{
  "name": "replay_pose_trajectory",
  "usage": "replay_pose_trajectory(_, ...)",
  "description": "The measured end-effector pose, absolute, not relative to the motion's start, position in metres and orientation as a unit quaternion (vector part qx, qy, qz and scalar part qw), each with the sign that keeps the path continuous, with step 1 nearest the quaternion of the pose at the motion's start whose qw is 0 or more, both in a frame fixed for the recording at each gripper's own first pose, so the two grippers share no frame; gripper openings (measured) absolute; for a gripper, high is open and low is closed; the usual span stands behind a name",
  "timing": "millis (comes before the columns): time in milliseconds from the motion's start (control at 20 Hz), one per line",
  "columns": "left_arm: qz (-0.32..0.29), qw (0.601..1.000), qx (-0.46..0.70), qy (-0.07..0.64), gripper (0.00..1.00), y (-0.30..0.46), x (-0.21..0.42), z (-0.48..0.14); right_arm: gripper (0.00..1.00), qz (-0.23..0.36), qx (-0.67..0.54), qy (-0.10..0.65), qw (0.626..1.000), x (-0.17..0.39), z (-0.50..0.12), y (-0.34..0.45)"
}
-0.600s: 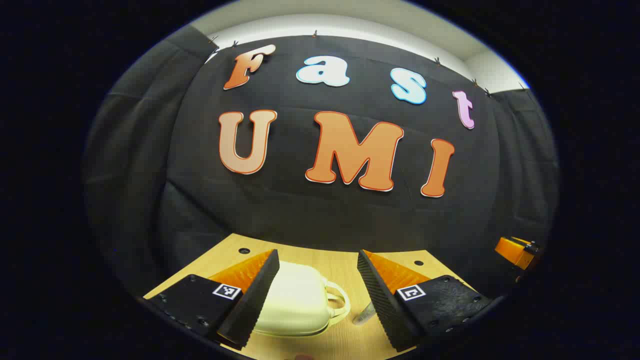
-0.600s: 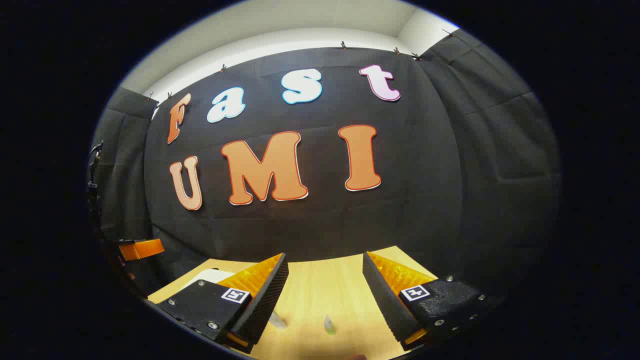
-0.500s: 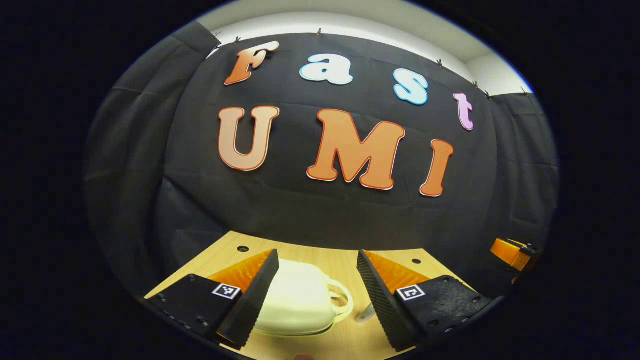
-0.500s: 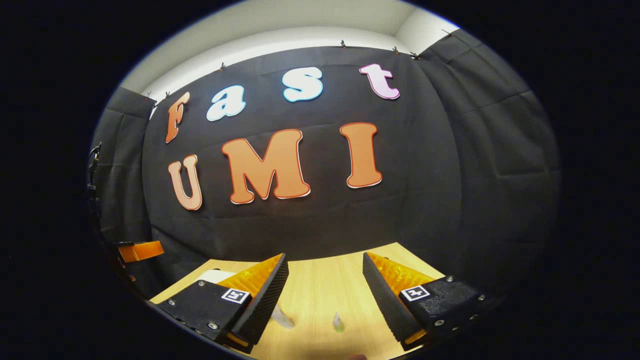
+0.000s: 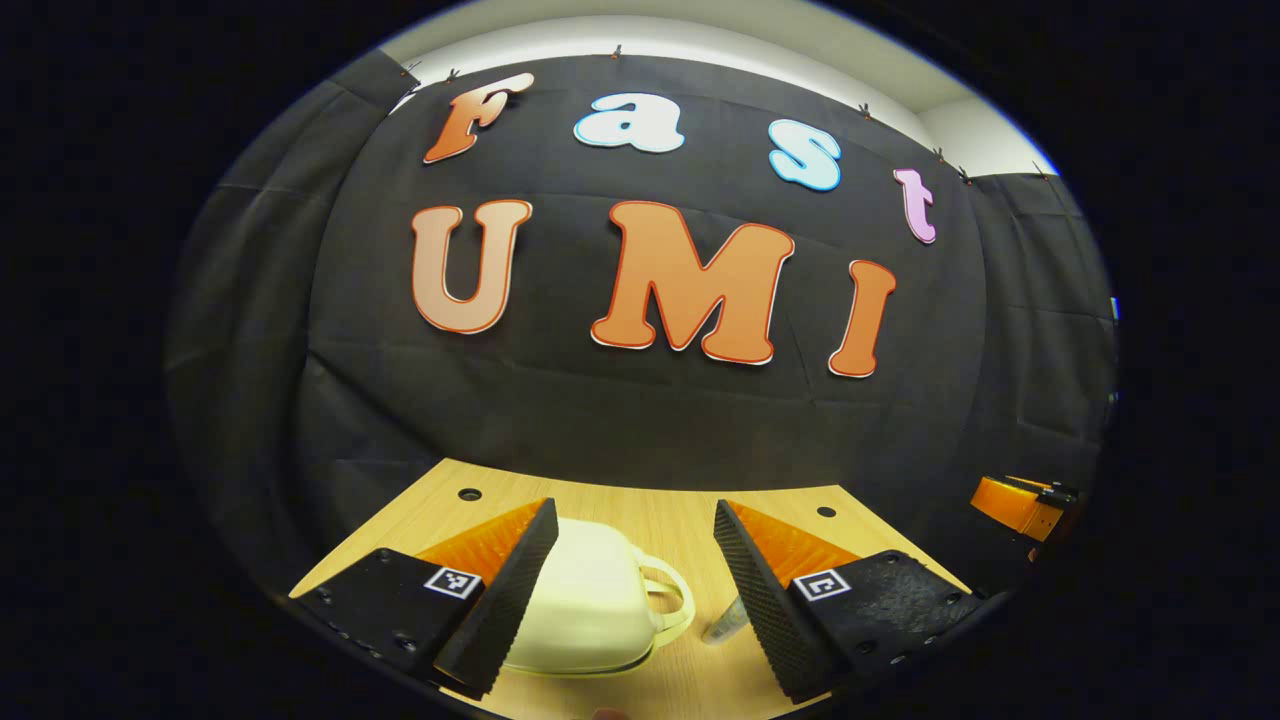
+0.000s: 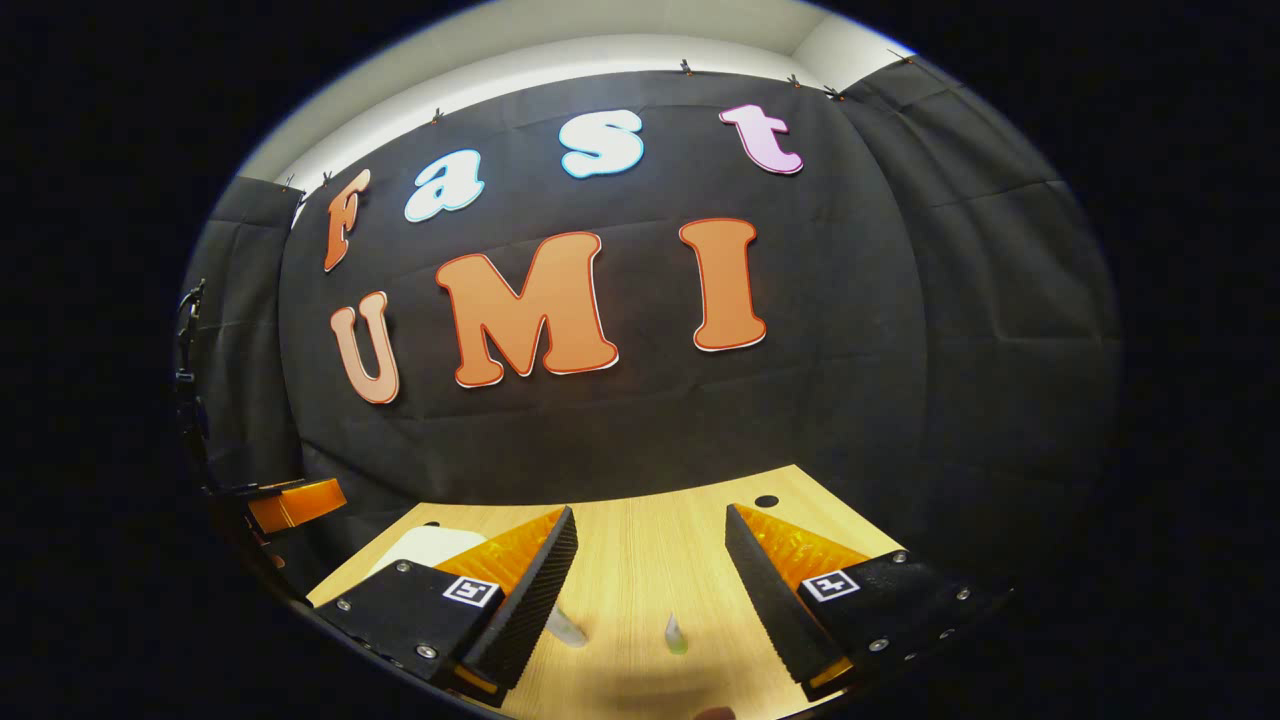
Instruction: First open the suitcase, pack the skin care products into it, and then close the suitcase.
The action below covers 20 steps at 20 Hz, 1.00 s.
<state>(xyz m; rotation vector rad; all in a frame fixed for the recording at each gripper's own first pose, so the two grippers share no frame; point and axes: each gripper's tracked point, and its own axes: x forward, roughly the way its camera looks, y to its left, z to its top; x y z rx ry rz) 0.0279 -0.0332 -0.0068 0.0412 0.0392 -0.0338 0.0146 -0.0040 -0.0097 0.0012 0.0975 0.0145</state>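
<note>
Suitcase [image 5: 590, 610]: small, cream-white, hard-shell, lid down, lying flat on the wooden table [image 5: 640, 520]. In the left gripper view it sits low and left of centre, partly behind the left finger of the left gripper [image 5: 632, 590]. Its looped handle [image 5: 672, 598] sticks out to the right, into the gap between the fingers. The left gripper's fingers are spread wide with nothing held; the suitcase is beyond the tips, no contact visible. Just right of the handle, a small clear tube [image 5: 726, 625] lies on the table, its far end hidden by the right finger. Two dark round holes in the tabletop near the far edge. At the far right edge of this view, an orange part of the other gripper [image 5: 1015, 503] pokes in, well apart from the suitcase.

Right gripper view, left to right: orange end of the other gripper [image 6: 295, 503] at the far left edge; a pale corner of the suitcase [image 6: 425, 545] behind the left finger; then the right gripper [image 6: 650, 590], fingers wide apart and empty, above bare table [image 6: 640, 540]. Between the fingers, two small skin care products lie on the wood: a clear tube [image 6: 566, 628] right beside the left finger and a little greenish bottle [image 6: 677, 636] near centre, apart from each other. Neither touches the fingers, as far as can be seen. One dark hole near the table's far right corner.
</note>
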Motion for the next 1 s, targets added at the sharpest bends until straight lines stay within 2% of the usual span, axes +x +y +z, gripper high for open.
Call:
replay_pose_trajectory(450, 0.037, 0.995, 0.088, 0.002, 0.95, -0.060, 0.036, -0.020, 0.95, 0.060, -0.002, 0.084, 0.995, 0.050, -0.024, -0.029)
replay_pose_trajectory(1000, 0.005, 0.981, 0.186, 0.048, 0.96, -0.038, 0.064, -0.048, 0.95, 0.017, -0.015, 0.110, 0.994, 0.053, -0.047, -0.019)
